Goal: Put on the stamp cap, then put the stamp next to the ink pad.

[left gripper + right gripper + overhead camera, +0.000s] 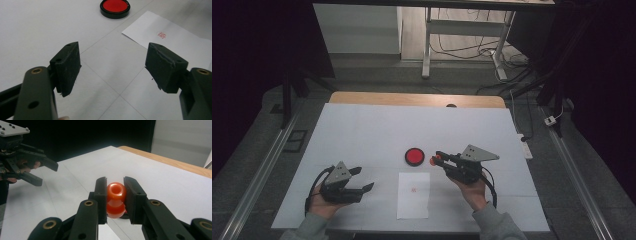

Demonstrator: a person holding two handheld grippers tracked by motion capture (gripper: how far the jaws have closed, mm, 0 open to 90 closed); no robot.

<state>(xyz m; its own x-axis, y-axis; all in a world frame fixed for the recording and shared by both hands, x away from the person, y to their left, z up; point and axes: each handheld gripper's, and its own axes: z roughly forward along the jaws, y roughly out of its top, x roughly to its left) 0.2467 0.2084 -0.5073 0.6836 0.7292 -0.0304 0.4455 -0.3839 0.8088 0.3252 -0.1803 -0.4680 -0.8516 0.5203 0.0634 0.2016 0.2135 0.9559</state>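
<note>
**Stamp clamped in the right tongs beside the ink pad**

Stamp (115, 199), a glossy orange-red piece with a rounded knob and a hole in its end, sits squarely between the two black jaws of the right gripper (115, 197). The jaws are drawn in tight, and their pads press on it from both sides. In the high view the same stamp (433, 160) pokes out at the tip of the right gripper (438, 157), just beside the round red ink pad (414, 156) in its black case, on the side nearer the person's right hand. Whether the stamp touches the table covering cannot be told.

The left gripper (362, 179) lies well apart from the stamp, towards the left of the white table covering (362, 130). Its jaws stand wide apart with nothing between them; in the left gripper view the bare covering shows through the gap of the left gripper (112, 66).

A white sheet of paper (413, 195) lies between the two grippers, on the near side of the ink pad, bearing a small red seal mark (161, 35).
</note>
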